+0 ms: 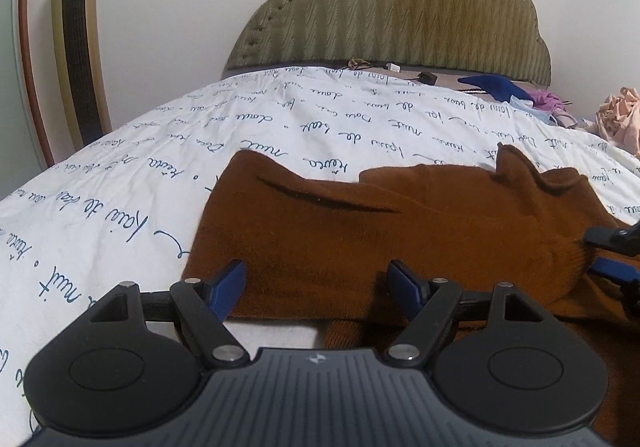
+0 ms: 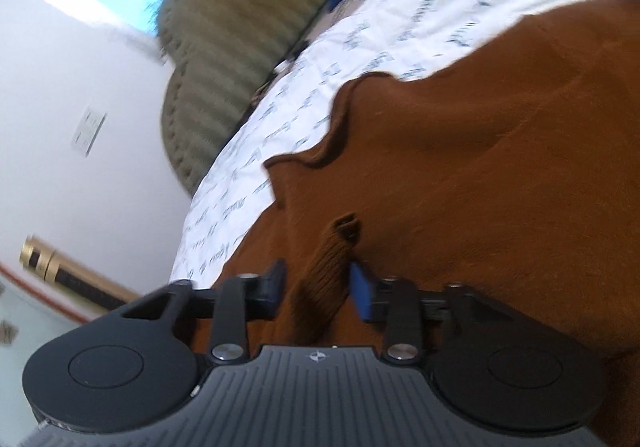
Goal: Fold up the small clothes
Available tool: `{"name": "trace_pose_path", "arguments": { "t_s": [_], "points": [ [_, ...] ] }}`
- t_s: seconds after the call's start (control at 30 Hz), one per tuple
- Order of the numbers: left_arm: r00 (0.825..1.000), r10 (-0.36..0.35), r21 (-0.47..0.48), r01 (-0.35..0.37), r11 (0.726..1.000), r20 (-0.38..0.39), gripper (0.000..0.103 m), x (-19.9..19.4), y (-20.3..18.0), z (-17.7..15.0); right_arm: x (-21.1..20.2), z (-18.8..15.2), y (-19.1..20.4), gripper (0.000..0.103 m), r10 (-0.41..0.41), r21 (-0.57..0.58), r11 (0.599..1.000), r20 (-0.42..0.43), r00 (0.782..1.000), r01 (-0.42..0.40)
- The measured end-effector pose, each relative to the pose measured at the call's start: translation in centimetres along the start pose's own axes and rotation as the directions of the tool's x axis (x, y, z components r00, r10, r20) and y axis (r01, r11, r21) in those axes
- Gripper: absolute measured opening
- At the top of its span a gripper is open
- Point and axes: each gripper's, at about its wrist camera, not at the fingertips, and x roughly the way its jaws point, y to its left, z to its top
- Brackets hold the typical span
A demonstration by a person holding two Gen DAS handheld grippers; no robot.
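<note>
A brown knit garment [image 1: 360,231] lies partly folded on the white bed sheet with blue script [image 1: 120,183]. My left gripper [image 1: 318,287] is open, its blue pads just above the garment's near edge, holding nothing. In the right wrist view the garment [image 2: 500,167] fills the right side. My right gripper [image 2: 316,287] is tilted and partly closed around a ribbed cuff [image 2: 328,271] that sits between the pads with small gaps either side. The right gripper also shows in the left wrist view [image 1: 612,255], at the garment's right edge.
An olive padded headboard [image 1: 392,15] stands at the far end of the bed. Blue, purple and pink clothes [image 1: 520,95] lie piled at the far right. A gold tower unit [image 1: 78,47] stands by the wall on the left.
</note>
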Motion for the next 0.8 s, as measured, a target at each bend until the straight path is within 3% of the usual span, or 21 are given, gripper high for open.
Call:
{"name": "trace_pose_path", "arguments": {
  "t_s": [0.1, 0.17, 0.3, 0.43, 0.57, 0.6, 0.63, 0.8],
  "points": [
    [1.0, 0.005, 0.004, -0.005, 1.0, -0.006, 0.077, 0.2, -0.1, -0.1, -0.6, -0.2, -0.6, 0.031, 0.009, 0.044, 0.999, -0.033, 0.999, -0.008],
    [1.0, 0.013, 0.012, -0.013, 1.0, -0.01, 0.078, 0.4, -0.3, -0.1, -1.2, -0.7, -0.8, 0.04, 0.02, 0.072, 0.997, -0.065, 0.998, -0.016],
    [1.0, 0.025, 0.043, -0.024, 0.999, -0.012, 0.081, 0.7, -0.8, -0.3, 0.1, -1.3, 0.3, 0.046, 0.054, 0.02, 0.998, -0.144, 0.988, -0.052],
    [1.0, 0.021, 0.041, -0.02, 0.999, -0.008, 0.081, 0.6, -0.7, -0.4, 2.0, -0.4, 0.6, 0.046, 0.059, 0.008, 0.998, -0.08, 0.995, -0.058],
    [1.0, 0.018, 0.03, -0.018, 0.999, 0.0, 0.081, 0.4, -0.6, -0.3, 2.2, 0.6, -0.4, 0.046, 0.071, 0.088, 0.994, -0.003, 0.997, -0.07],
    [1.0, 0.019, 0.025, -0.019, 0.999, 0.004, 0.081, 0.3, -0.5, -0.2, 2.1, 0.8, -0.2, 0.04, 0.067, 0.08, 0.995, -0.005, 0.998, -0.067],
    [1.0, 0.02, 0.019, -0.02, 1.0, 0.01, 0.081, 0.1, -0.4, -0.2, 1.9, 0.8, 0.3, 0.018, 0.049, 0.039, 0.998, -0.007, 0.999, -0.049],
    [0.998, 0.042, -0.06, -0.04, 0.997, 0.035, 0.081, -0.5, 1.0, 0.3, 0.0, 1.3, 2.4, 0.015, -0.024, -0.119, 0.992, 0.036, 0.999, 0.029]
  ]
}}
